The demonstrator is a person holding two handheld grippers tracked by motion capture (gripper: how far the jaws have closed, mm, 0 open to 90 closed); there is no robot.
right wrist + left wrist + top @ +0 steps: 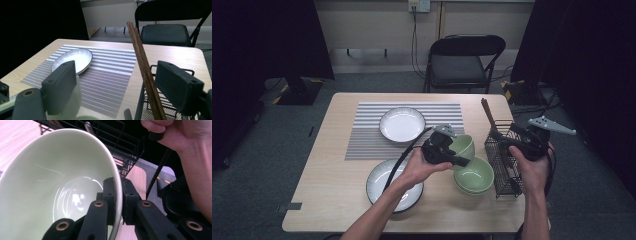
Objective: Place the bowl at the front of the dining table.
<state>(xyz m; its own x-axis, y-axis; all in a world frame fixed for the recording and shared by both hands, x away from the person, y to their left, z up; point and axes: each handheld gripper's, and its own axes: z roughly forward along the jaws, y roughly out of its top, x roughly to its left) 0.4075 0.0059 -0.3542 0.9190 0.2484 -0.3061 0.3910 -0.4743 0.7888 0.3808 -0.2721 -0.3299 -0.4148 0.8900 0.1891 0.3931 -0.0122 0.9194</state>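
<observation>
Firmly on green bowl (50,182): left tool (119,202).

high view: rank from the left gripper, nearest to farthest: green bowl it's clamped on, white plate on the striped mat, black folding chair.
Measured from the left gripper:
1. Pale green ceramic bowl, gripped by its rim, at the jaws.
2. White round plate on the grey striped placemat, up and to the left.
3. Black folding chair, beyond the table's far edge.

Two green bowls (468,160), two plates (402,124), perhaps two chopsticks (143,67).
</observation>
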